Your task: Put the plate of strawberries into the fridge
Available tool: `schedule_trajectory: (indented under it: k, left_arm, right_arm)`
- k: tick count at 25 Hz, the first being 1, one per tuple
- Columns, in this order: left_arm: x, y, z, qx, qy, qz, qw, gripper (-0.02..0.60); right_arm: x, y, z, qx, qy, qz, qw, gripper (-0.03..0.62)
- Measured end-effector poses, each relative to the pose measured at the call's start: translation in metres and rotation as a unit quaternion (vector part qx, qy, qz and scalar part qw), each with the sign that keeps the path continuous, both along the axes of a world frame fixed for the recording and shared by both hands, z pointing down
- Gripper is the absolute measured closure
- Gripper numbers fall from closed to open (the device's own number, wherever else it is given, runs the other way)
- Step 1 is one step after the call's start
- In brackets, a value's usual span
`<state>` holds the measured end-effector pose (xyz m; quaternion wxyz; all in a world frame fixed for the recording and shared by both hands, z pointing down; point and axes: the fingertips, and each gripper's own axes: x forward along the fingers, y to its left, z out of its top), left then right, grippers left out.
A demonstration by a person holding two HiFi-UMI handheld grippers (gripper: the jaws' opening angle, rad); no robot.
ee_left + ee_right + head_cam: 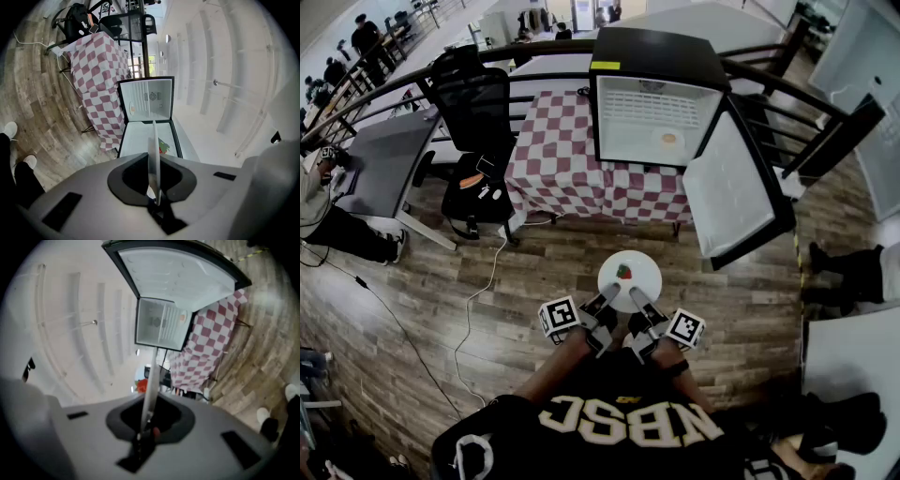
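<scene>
We hold the plate of strawberries [641,285] above the floor [441,300], short of the open fridge [652,56]. Left gripper [607,300] and right gripper [637,300] each pinch its near rim, jaws clamped on it.

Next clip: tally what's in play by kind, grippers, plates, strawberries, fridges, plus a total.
Grippers: 2, left gripper and right gripper, each shut on the plate rim
Plates: 1
Strawberries: 1 strawberry showing
Fridges: 1 fridge, door open
Total: 5
</scene>
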<state>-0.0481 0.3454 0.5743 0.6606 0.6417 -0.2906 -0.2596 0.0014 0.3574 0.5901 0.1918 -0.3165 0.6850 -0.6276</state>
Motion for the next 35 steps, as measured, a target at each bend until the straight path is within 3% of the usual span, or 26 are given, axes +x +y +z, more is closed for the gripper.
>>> schedule_trajectory:
  k: [17,24,29,35]
  left_arm:
    - [0.083,0.012,0.013,0.001,-0.017,0.005,0.9998,0.546]
    - [0.08,0.02,0.029,-0.025,-0.026,-0.013,0.9993,0.546]
    - [0.09,0.001,0.041,-0.029,-0.016,-0.011,0.9994,0.546]
    - [0.084,-0.059,0.046,-0.03,-0.005,-0.001,0.9995,0.546]
  right_arm:
    - [0.082,0.012,0.009,0.005,-0.004,-0.007,1.0,0.551]
    - [0.08,0.02,0.026,-0.031,-0.016,-0.021,0.999,0.551]
    - [0.089,-0.001,0.036,-0.031,-0.015,-0.025,0.999,0.551]
    - [0.083,-0.058,0.043,-0.033,-0.012,-0.004,0.999,0.551]
